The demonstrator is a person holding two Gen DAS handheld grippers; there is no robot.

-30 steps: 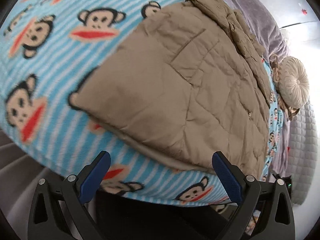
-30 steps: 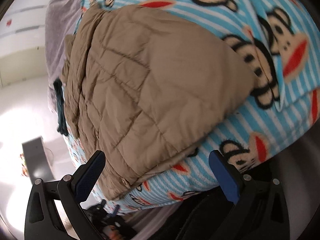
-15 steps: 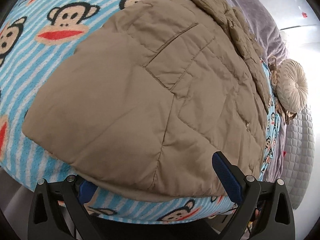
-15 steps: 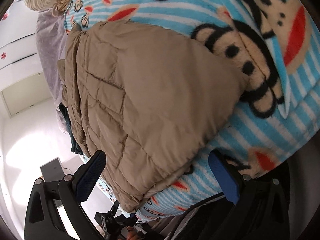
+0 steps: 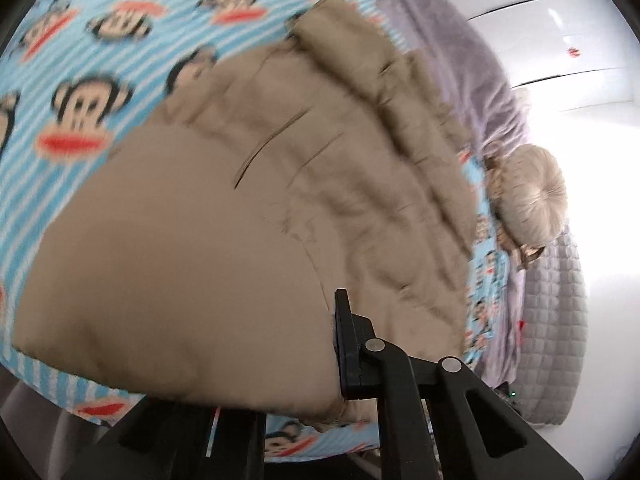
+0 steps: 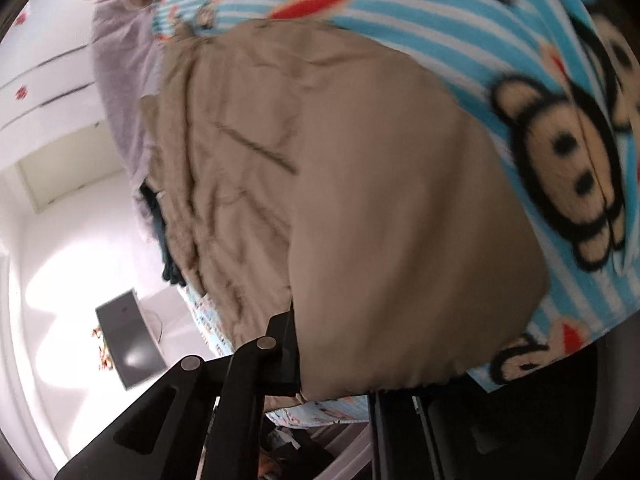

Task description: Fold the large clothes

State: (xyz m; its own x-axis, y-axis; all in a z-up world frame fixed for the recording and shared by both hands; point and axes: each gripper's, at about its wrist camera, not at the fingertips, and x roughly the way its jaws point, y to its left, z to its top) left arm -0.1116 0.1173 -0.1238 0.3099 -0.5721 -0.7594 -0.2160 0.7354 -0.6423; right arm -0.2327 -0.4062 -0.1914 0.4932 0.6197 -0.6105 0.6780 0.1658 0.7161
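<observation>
Lying across the bed, the tan padded jacket [image 5: 248,240] covers most of the monkey-print blanket [image 5: 80,92], whose blue and white stripes show beyond the jacket's far and side edges. Left claw [image 5: 334,344] is closed on the near hem of the jacket: one black finger [image 5: 346,344] stands against the fabric, and the other is hidden under the bulging cloth. Right claw [image 6: 298,352] has its jaws closing on the near hem at the jacket's other side, with the fabric between them; one black finger [image 6: 286,352] presses against the fold while the other is covered. In the left wrist view the jacket's near edge hangs over the front edge of the bed, with a narrow strip of blanket below it. Past the jacket's far side lie a grey fleece throw [image 5: 452,56] and a round beige cushion [image 5: 532,200], the cushion sitting just beside the jacket's quilted edge. Beyond the cushion a grey quilted cover [image 5: 560,320] drops down the side of the bed. In the right wrist view the blanket [image 6: 520,52] stretches bare to the right of the jacket [image 6: 380,184], and pale open floor [image 6: 52,264] spreads to the left with a dark flat box [image 6: 128,340] resting on it. Both views are blurred.
</observation>
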